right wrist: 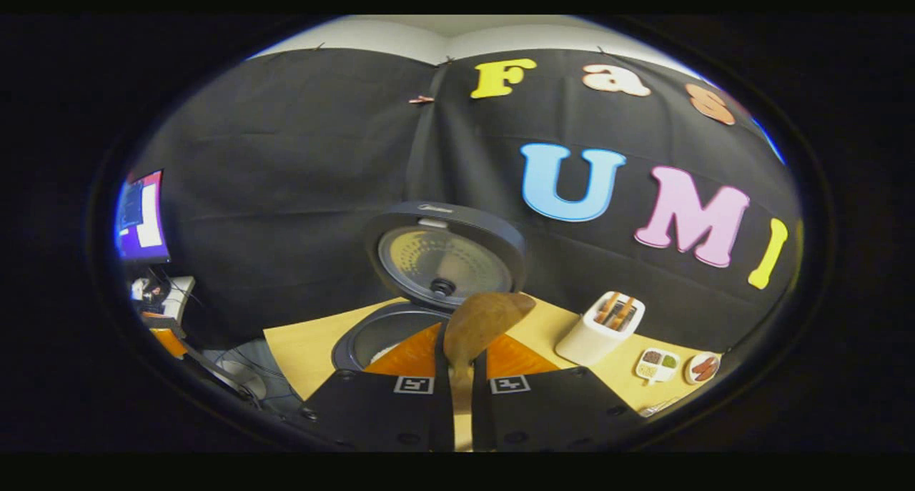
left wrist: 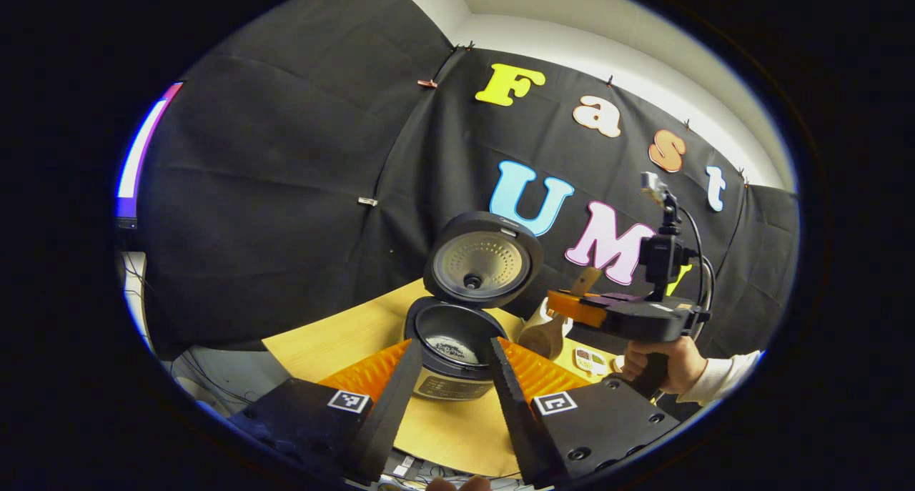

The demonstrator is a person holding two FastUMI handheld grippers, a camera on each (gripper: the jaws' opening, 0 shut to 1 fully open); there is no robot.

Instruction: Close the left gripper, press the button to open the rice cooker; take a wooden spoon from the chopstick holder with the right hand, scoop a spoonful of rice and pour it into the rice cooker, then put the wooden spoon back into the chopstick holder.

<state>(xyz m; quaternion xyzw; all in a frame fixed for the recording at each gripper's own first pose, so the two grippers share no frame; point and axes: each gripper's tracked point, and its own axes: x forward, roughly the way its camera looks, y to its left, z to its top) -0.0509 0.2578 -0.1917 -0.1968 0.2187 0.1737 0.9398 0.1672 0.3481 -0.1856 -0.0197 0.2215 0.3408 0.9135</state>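
Currently, the wooden spoon (right wrist: 480,321) is being clamped by the right gripper (right wrist: 461,366) beside the open rice cooker (right wrist: 429,276). The left gripper (left wrist: 449,377) is being held with fingers spread apart.

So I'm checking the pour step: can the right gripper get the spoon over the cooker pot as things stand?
Probably yes. The lid stands open, the pot is uncovered, and the right gripper holds the spoon just beside it. The left gripper hangs open in front of the cooker, apart from it.

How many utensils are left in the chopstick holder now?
2 visible: wooden handles standing side by side in the white chopstick holder right of the rice cooker. More may be hidden inside. The right gripper holds the wooden spoon.
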